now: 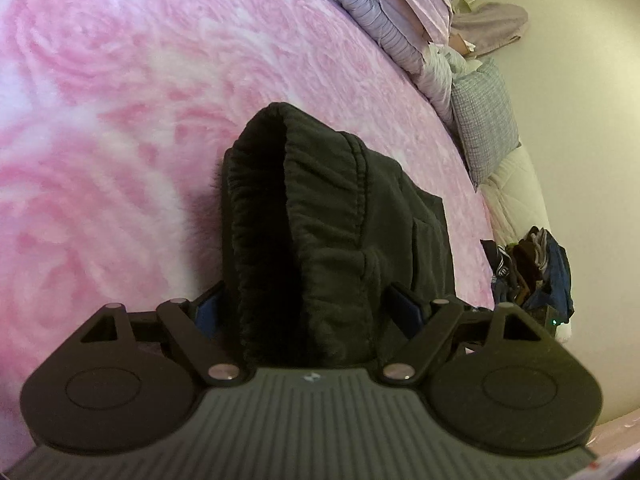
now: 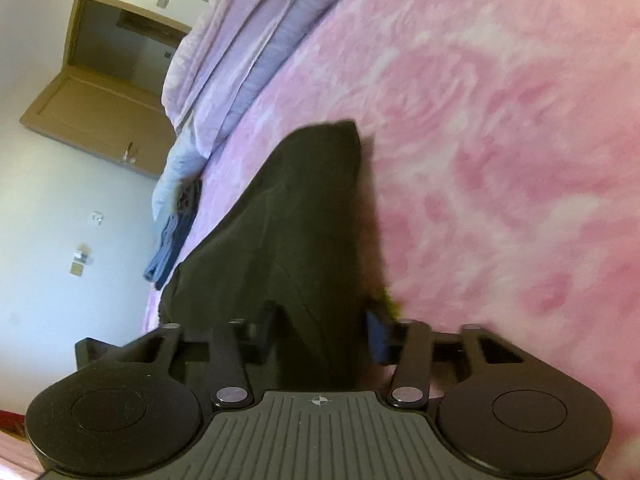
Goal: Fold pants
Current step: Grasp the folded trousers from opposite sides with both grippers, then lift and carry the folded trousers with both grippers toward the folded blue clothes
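Holding: black pants (image 1: 320,220) in both claws, above a pink blanket (image 1: 100,120) with a rose pattern.
Left claw (image 1: 308,308): standing wide, with the thick gathered waistband bunched between the 2 fingers; fabric fills the gap and seems pinched there.
Right claw (image 2: 320,328): about half open, with a flatter, smoother part of the pants between the fingers; picture blurred, cloth appears to meet both pads, so judged as gripped.
Place of the pants: hanging from the claws and stretching forward over the blanket, the far end near or on it; contact not clear to tell.
Around: folded lilac bedding (image 1: 380,20) at the far edge, a checked pillow (image 1: 484,120), a pile of clothes (image 1: 532,268) on the left view; a brown door (image 2: 112,92) and folded blue cloth (image 2: 172,240) on the right view.
Step in hand, as judged: carrying the 2 held ends down to the blanket to lay 1 fold.
Doing it well: keeping both grips firm until the cloth rests flat; lowering both ends level, so the edges meet and no twist stays; pulling lightly apart to take out wrinkles before letting go.
Risk: thick waistband may slip from the wide claw if tugged too hard.
Writing: no brand or readable words; only a small mark on each claw body.
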Demonstrator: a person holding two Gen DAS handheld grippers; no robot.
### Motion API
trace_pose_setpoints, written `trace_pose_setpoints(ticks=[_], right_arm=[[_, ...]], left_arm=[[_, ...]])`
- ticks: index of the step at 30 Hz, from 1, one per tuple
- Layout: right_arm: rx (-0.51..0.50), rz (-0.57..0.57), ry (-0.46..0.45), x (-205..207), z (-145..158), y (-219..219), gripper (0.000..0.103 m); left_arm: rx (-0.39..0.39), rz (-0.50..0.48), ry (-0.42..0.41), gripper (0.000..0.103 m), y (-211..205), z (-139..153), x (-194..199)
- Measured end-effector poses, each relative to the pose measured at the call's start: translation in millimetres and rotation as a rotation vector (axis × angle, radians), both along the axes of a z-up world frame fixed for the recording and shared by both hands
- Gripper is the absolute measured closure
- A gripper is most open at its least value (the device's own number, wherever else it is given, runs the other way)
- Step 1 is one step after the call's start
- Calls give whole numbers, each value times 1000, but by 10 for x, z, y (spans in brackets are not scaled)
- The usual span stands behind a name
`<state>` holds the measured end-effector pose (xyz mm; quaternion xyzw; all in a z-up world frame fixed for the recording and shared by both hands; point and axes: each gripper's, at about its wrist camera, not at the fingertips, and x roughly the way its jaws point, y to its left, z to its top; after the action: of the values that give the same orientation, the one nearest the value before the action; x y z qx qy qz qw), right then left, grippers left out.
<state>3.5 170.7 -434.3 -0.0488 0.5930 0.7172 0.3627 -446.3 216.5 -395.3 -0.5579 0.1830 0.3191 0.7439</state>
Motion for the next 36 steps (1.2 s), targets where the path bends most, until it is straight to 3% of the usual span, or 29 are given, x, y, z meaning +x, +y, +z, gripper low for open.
trace_pose_setpoints(ticks=[6, 11, 16, 20, 25, 32, 36], right_arm=[[15, 11, 34, -63, -70, 103, 66], [29, -1, 25, -77, -61, 80, 67], [27, -2, 11, -109, -26, 87, 67], [30, -18, 3, -137, -33, 102, 67], [56, -38, -54, -211, 38, 43, 74], [75, 49, -107, -245, 163, 106, 80], [23, 58, -95, -224, 202, 131, 83]], left_arm=[[10, -30, 9, 24, 30, -9, 20], [47, -54, 66, 24, 14, 64, 152], [53, -60, 41, 28, 2, 17, 79], [80, -49, 78, 27, -26, 42, 168], [120, -37, 103, 42, -98, 108, 202], [114, -15, 155, 47, -124, 194, 270], [87, 11, 225, 50, -128, 319, 385]])
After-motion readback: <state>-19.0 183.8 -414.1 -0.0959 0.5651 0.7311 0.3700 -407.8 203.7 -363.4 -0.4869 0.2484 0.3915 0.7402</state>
